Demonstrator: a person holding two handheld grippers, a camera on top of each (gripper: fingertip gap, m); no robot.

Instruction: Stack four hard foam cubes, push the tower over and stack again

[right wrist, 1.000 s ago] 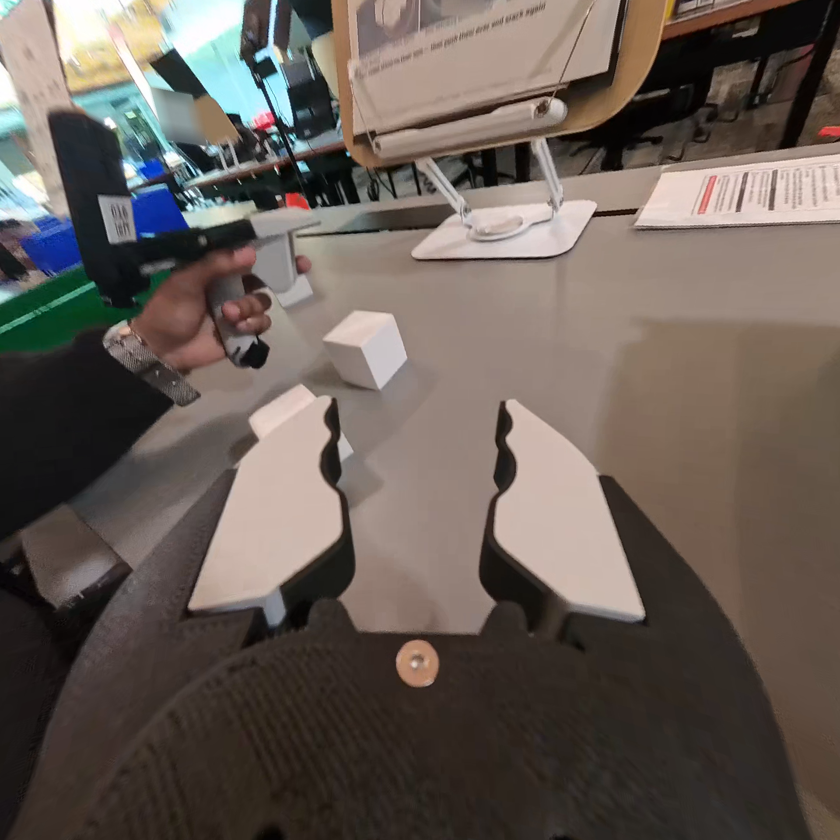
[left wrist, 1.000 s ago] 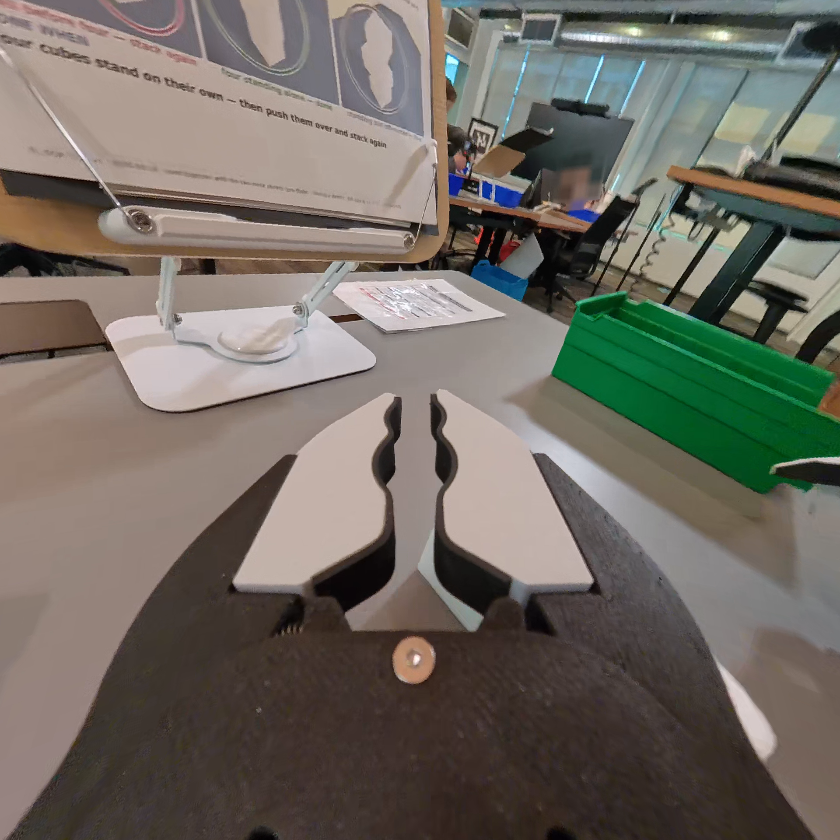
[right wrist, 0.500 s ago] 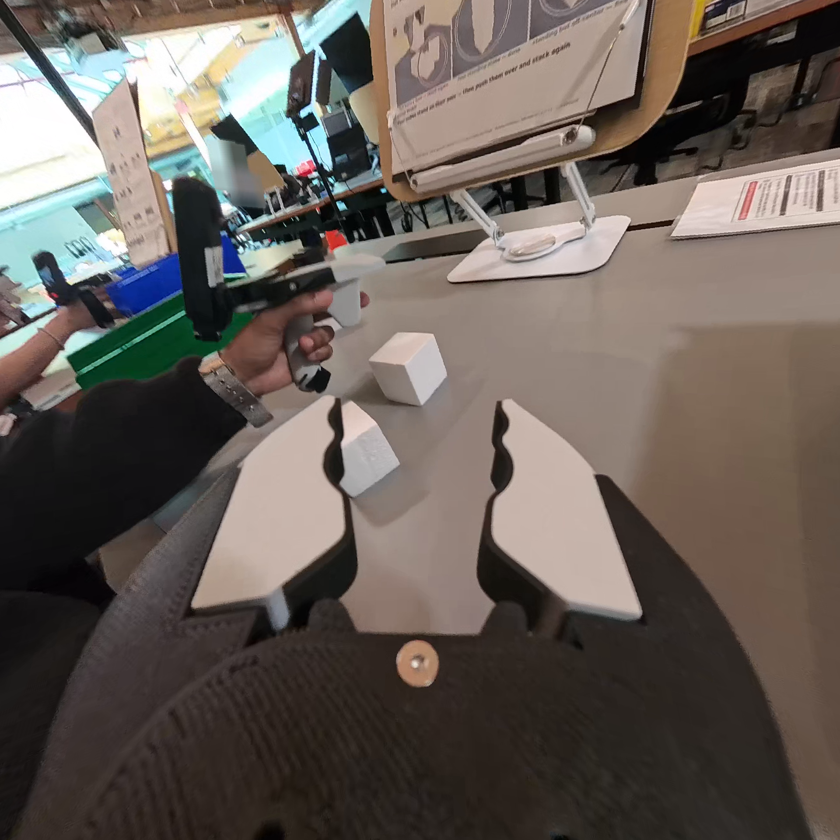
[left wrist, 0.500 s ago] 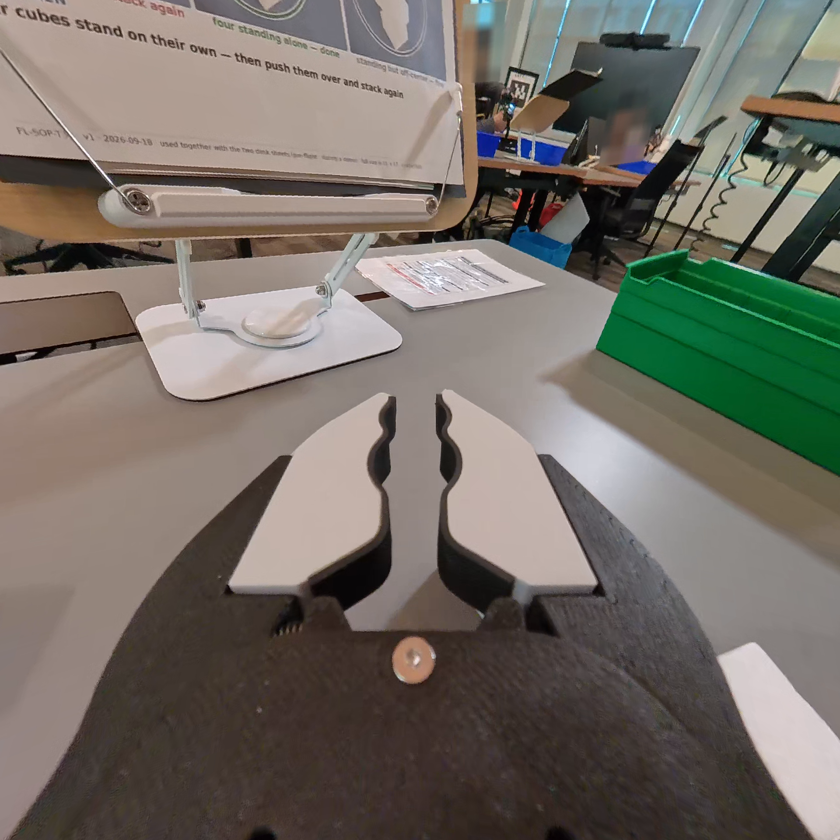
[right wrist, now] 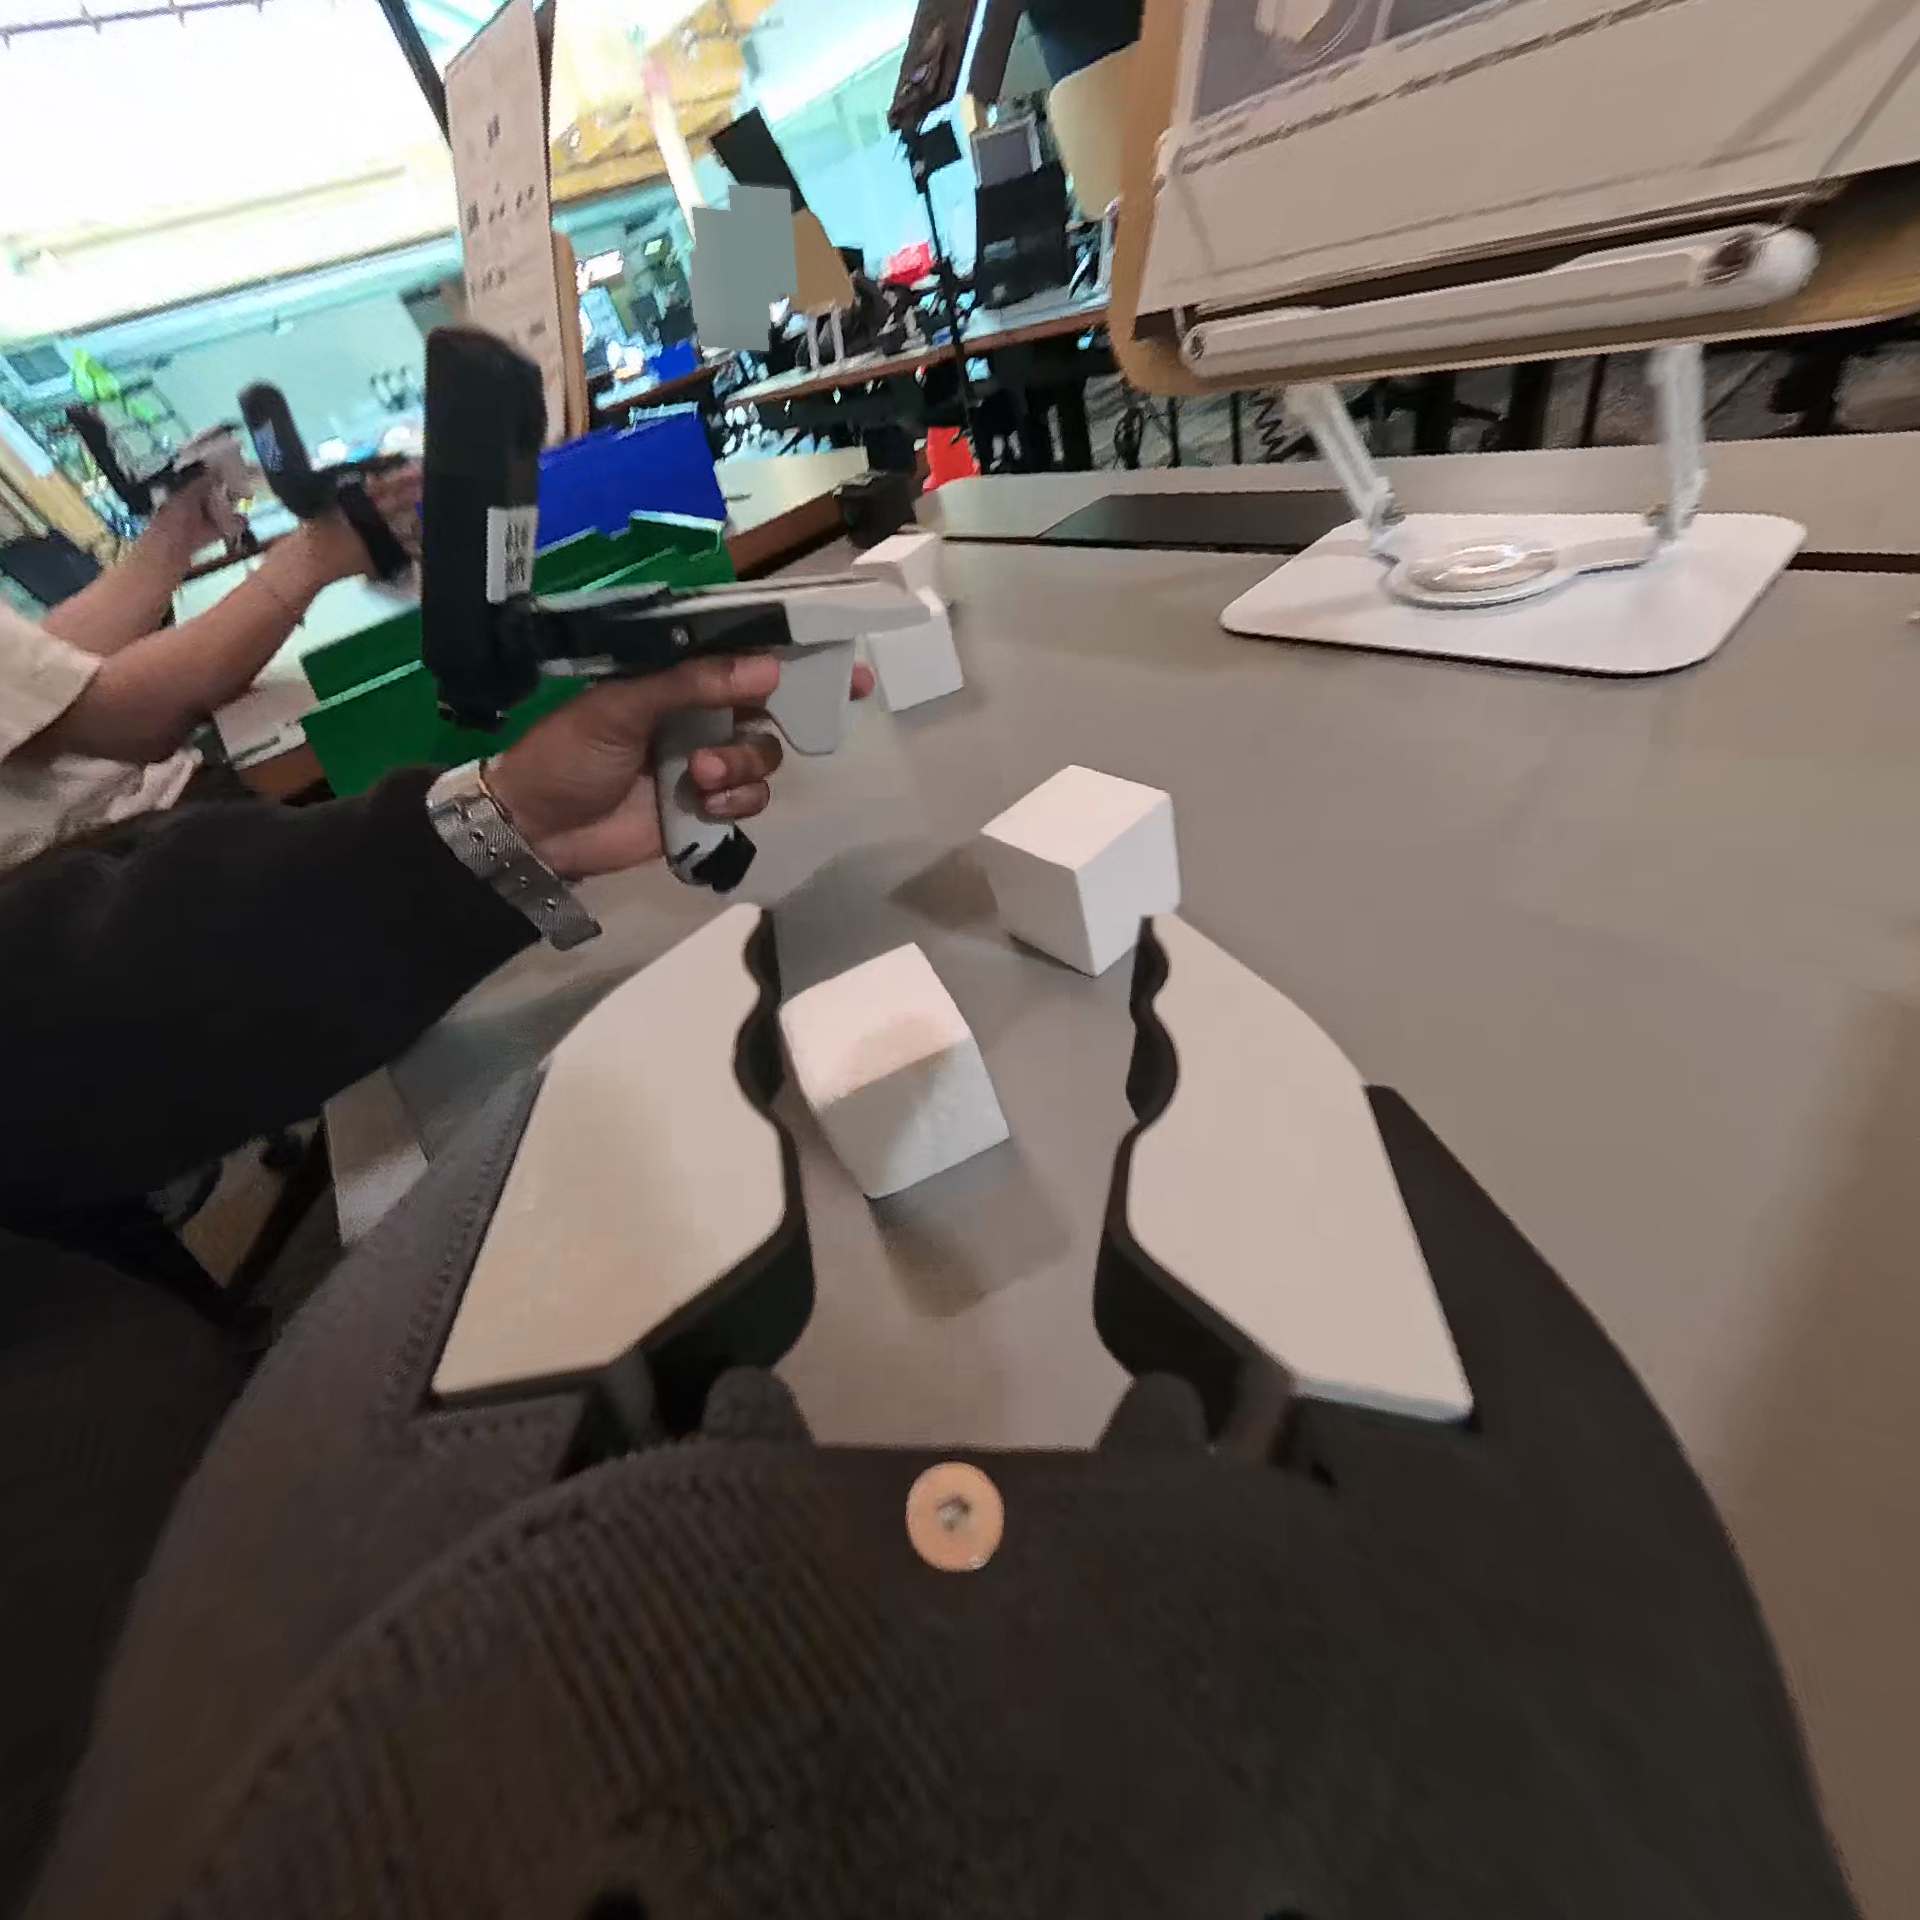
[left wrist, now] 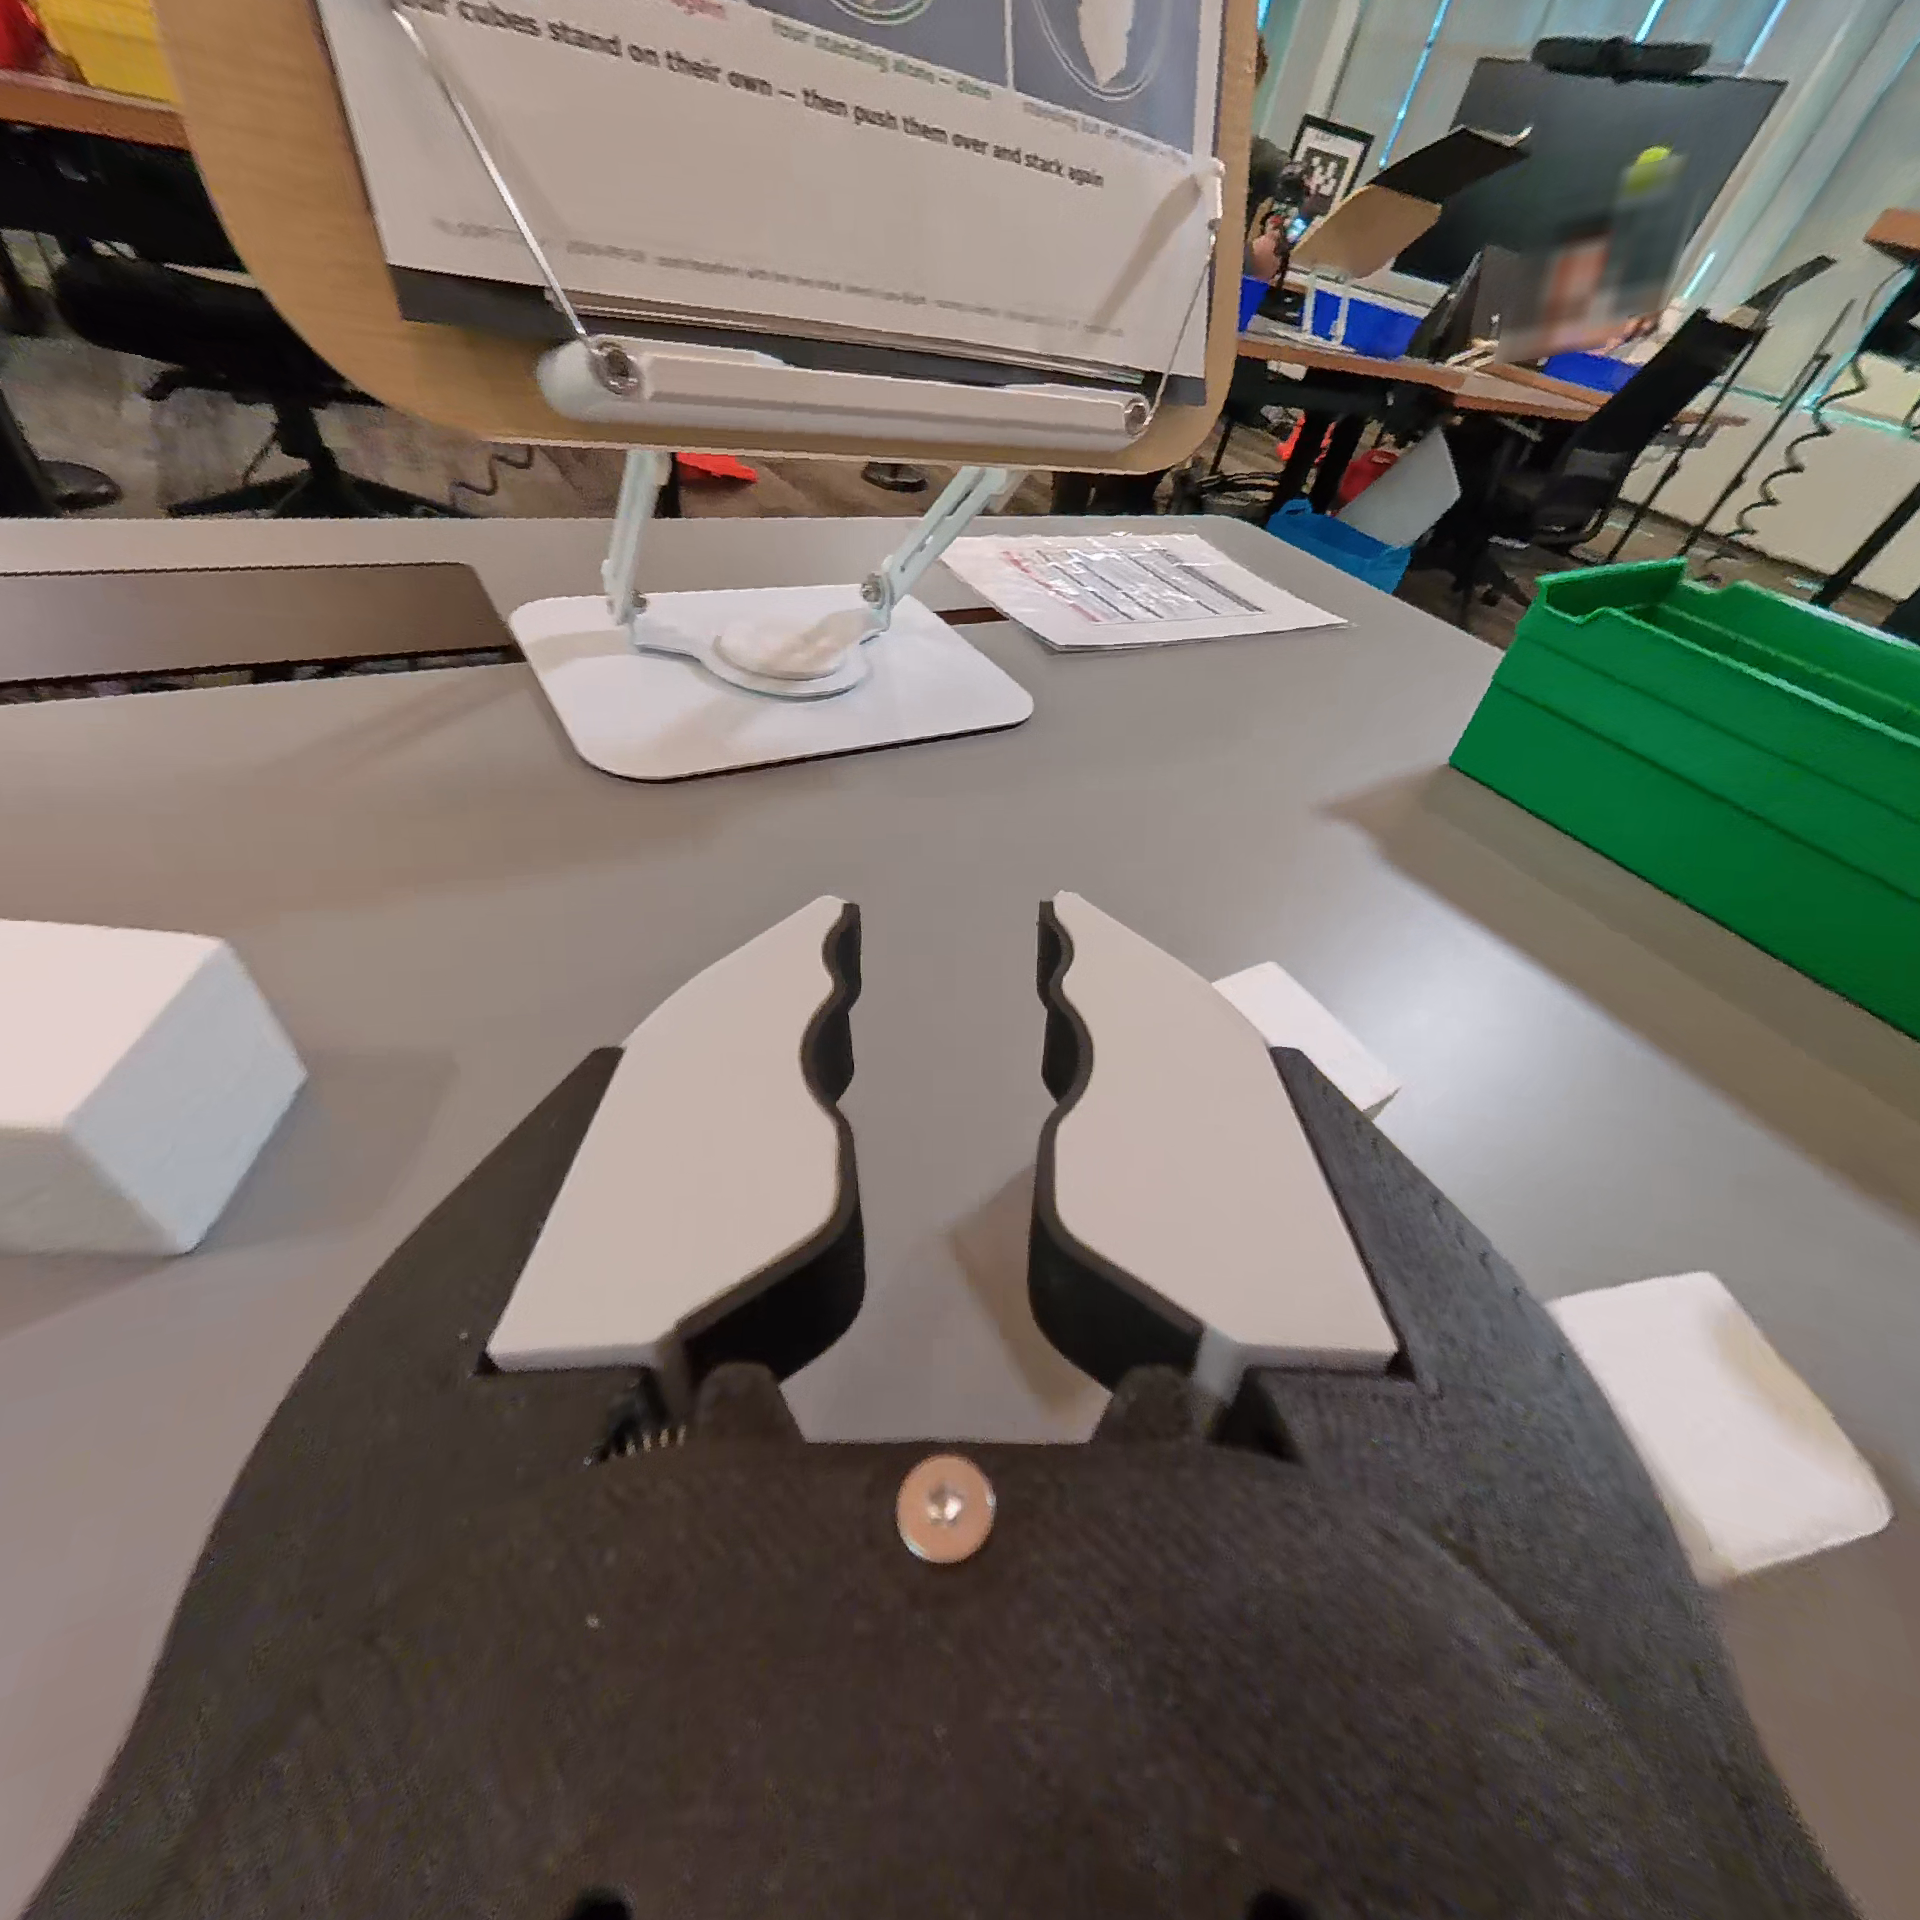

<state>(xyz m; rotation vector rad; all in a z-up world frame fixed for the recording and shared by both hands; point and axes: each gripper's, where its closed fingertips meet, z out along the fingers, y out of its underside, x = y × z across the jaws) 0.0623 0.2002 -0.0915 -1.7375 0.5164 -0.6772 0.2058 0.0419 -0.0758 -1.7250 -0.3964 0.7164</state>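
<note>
Several white foam cubes lie on the grey table [right wrist: 1558, 935]. My right gripper [right wrist: 953, 920] is open, low over the table, with one cube [right wrist: 894, 1070] between its fingers, nearer the left one, not clamped. A second cube [right wrist: 1081, 862] sits just past its right fingertip. My left gripper [left wrist: 945, 914] is open and empty over bare table. One cube [left wrist: 125, 1081] lies to its left, one [left wrist: 1299, 1029] behind its right finger and one [left wrist: 1714, 1423] at its lower right. In the right wrist view a hand holds the left gripper [right wrist: 883, 613] above two farther cubes [right wrist: 914, 655].
A document stand on a white base [left wrist: 769, 675] stands at the back of the table; it also shows in the right wrist view [right wrist: 1507, 592]. A laminated sheet [left wrist: 1143, 587] lies beside it. A green bin [left wrist: 1714, 727] sits to the right. Other people and desks are behind. Spacing between my two grippers at the tips: around 20 cm. The white base [left wrist: 769, 675] is closer to my left gripper, around 30 cm from its tips; the right tips are 40 cm off. It turns up in the right wrist view [right wrist: 1433, 585] as well.
My left gripper's fingers have opened wider and its view has shifted, so cubes now show beside it. My right gripper has moved forward, so the near cube now lies between its fingers.
</note>
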